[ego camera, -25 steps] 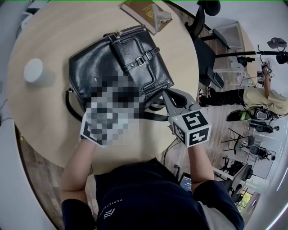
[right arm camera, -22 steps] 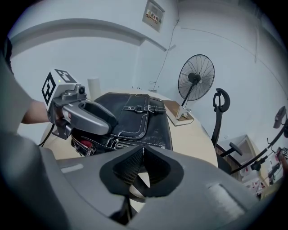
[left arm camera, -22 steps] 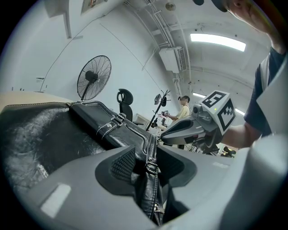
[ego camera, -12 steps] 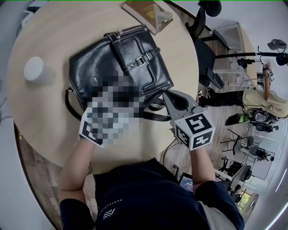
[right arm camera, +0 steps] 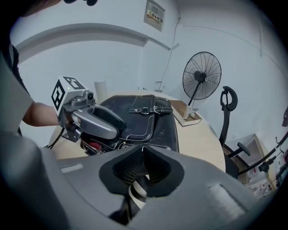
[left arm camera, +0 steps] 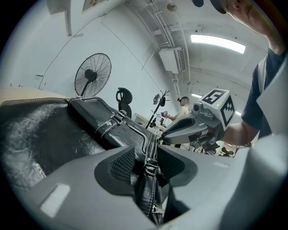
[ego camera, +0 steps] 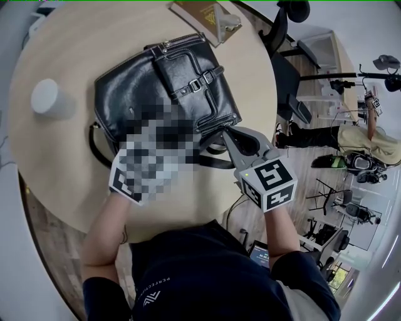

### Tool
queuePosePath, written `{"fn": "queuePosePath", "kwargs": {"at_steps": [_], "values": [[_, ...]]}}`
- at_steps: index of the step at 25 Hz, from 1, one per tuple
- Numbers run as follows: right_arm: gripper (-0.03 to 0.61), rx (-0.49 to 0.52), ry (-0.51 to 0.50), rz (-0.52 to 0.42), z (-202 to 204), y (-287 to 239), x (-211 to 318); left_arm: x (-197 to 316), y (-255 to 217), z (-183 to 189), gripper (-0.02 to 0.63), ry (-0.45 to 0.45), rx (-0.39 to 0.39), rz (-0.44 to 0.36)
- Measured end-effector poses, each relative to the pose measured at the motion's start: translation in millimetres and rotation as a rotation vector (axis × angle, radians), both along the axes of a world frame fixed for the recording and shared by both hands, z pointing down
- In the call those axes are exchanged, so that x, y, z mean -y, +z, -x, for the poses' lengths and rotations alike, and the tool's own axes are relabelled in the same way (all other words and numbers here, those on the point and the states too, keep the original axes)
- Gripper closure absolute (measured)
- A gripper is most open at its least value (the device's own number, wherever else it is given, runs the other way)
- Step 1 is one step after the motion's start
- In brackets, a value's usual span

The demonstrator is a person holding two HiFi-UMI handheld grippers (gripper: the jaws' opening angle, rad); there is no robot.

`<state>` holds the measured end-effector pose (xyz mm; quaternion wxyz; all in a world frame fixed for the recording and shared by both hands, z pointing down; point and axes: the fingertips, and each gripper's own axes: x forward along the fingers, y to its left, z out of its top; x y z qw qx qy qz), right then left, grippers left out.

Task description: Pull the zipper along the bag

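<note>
**Both grippers are set at the near end of the black leather bag, ready for the zipper pull.**

At the bag's (ego camera: 156, 81) near end, the left gripper (left arm camera: 146, 164) has the stitched leather fold beside the zipper (left arm camera: 155, 148) between its pads. Its jaws have just been opening a little, though the pads look pressed on the fold. At the bag's near right corner, the right gripper (right arm camera: 143, 164) has its jaws almost together on a thin tab, which I take for the zipper pull (right arm camera: 143, 152). The bag lies buckle-side up on the round wooden surface (ego camera: 62, 157), with a white cylinder (ego camera: 47, 100) to its left and a brown booklet (ego camera: 200, 15) beyond it. To pull well, firm up the left hold as an anchor and keep the zipper line taut. Draw the pull low along the teeth, not upward, so the tab does not slip.
</note>
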<state>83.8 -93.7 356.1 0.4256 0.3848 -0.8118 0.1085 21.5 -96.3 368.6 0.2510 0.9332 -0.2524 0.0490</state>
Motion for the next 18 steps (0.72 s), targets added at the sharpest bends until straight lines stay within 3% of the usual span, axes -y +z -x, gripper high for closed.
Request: {"fn": "queuePosePath", "kwargs": {"at_steps": [18], "values": [[0.566, 0.008, 0.122, -0.033, -31, -9, 14, -3, -3, 2, 0.423, 0.027, -0.011, 0.001]]}}
